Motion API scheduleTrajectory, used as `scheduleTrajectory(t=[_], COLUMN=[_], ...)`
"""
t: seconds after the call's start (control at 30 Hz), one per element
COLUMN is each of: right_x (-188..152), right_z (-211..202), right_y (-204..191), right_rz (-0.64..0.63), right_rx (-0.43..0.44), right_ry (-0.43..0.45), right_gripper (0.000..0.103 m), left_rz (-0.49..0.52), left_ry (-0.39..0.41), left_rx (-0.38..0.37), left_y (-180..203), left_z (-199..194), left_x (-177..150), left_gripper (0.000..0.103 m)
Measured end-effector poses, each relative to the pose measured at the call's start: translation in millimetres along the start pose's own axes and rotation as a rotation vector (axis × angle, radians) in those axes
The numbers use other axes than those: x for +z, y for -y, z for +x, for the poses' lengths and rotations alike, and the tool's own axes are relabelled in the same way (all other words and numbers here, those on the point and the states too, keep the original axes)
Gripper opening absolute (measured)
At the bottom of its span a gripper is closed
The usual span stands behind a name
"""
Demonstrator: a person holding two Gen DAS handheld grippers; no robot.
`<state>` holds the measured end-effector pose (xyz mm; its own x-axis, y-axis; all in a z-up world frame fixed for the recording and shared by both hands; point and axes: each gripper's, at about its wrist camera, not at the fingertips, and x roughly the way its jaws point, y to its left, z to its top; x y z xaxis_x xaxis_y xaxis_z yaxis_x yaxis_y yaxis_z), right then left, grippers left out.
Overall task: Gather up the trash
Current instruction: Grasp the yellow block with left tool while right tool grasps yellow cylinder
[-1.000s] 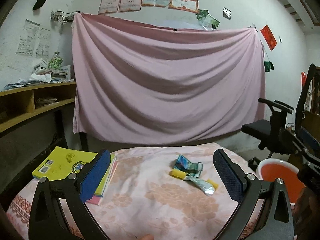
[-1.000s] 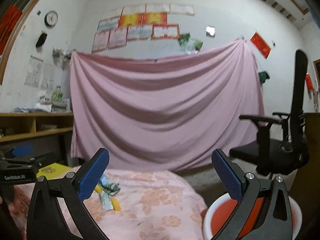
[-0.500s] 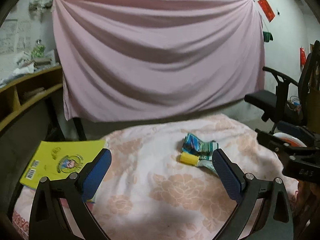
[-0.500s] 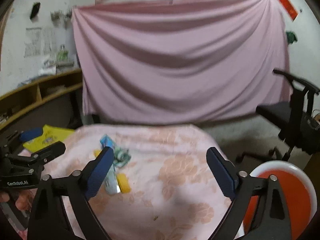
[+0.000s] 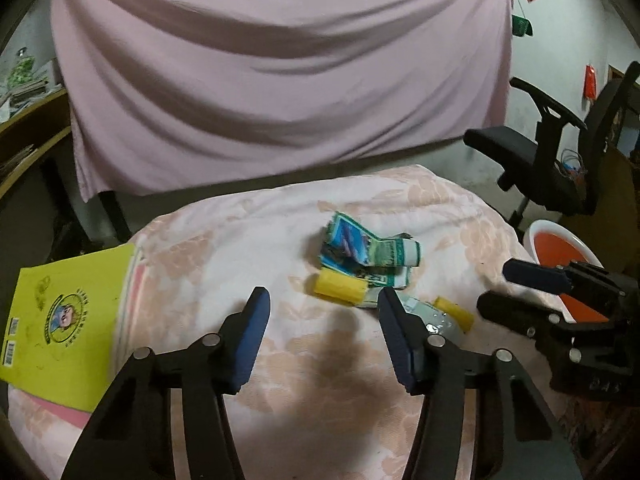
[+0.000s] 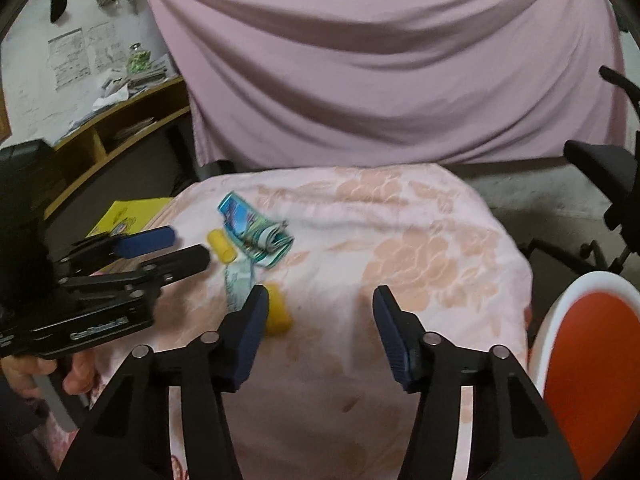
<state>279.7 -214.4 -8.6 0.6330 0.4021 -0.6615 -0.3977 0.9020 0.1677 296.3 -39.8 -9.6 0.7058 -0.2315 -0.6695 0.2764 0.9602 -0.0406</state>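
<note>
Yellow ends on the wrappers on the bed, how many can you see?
2: one yellow end sits beside the crumpled blue-green wrapper; the other yellow end lies nearer the right gripper. More may be hidden.

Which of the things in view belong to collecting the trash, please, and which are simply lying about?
Job:
- crumpled blue-green wrapper
- silver wrapper with yellow ends
- orange bin

Lying about:
- yellow booklet
- office chair
- pink sheet
- shelf clutter
</note>
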Motion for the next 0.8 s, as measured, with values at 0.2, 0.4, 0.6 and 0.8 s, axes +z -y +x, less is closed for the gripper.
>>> scheduleTrajectory(t=[0.2, 0.4, 0.6, 0.8], right_x=[0.4, 3.3, 5.2, 6.5], right_z=[9.0, 18.8, 22.6, 28.0], right_y=[-2.0, -1.9, -3.7, -8.3], right_rz=[-0.013, -0.020, -0.040, -0.061], right_rx=[0.009, 0.004, 0.024, 0.021], right_ry=[-0.047, -0.082, -0.099, -0.114], right_gripper=[0.046, 0.042, 0.040, 0.034], left_rz=[0.005, -0.016, -0.020, -0.061], left_ry=[-0.019, -0.066, -0.064, -0.065], left_rx=[-0.007, -0.022, -0.023, -0.018], left_y=[3.6, -1.9, -2.0, -2.6], left_z=[11.8, 21.7, 20.2, 8.1], left_x=[9.2, 10.2, 10.8, 0.3], left_gripper=[0.040, 0.027, 0.026, 0.026])
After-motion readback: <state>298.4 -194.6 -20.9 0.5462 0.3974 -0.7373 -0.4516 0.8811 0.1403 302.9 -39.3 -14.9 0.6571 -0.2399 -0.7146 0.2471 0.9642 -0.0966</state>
